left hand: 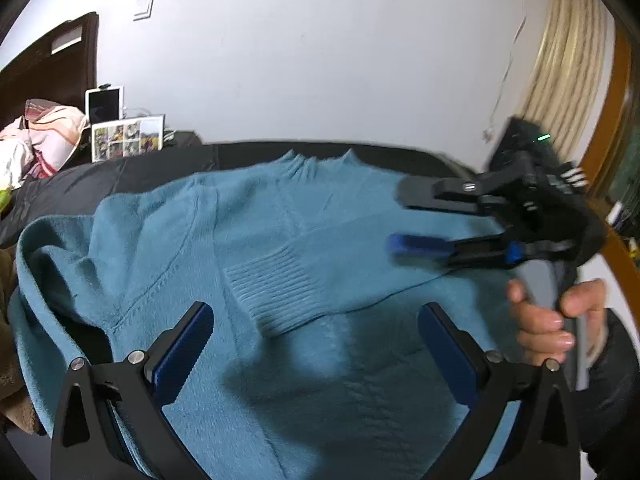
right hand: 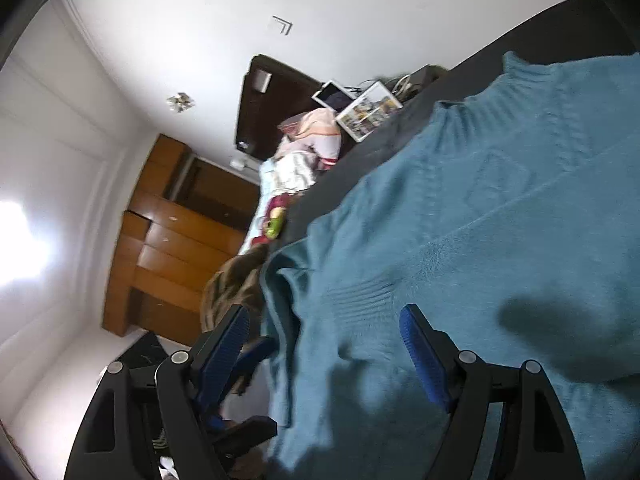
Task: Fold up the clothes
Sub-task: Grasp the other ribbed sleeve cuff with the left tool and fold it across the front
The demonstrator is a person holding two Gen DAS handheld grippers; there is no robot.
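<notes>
A teal knit sweater (left hand: 280, 240) lies spread on a dark surface (left hand: 120, 180), collar (left hand: 316, 162) at the far side. One sleeve is folded across the body, its ribbed cuff (left hand: 276, 292) near the middle. My left gripper (left hand: 316, 336) hovers open over the sweater's near part, nothing between its blue pads. My right gripper (left hand: 404, 218), held by a hand (left hand: 548, 316), is open above the sweater's right side. In the right wrist view the right gripper (right hand: 324, 332) hangs open over the sweater (right hand: 480, 220) near its left edge, and a left-gripper finger (right hand: 256, 354) shows behind.
Pink bedding (left hand: 44, 132), a tablet (left hand: 105, 104) and a photo frame (left hand: 128, 136) sit at the far left by a dark headboard (left hand: 60, 64). A brown blanket (right hand: 236, 280) lies beside the sweater. A wooden wardrobe (right hand: 168, 240) and a curtain (left hand: 568, 60) border the room.
</notes>
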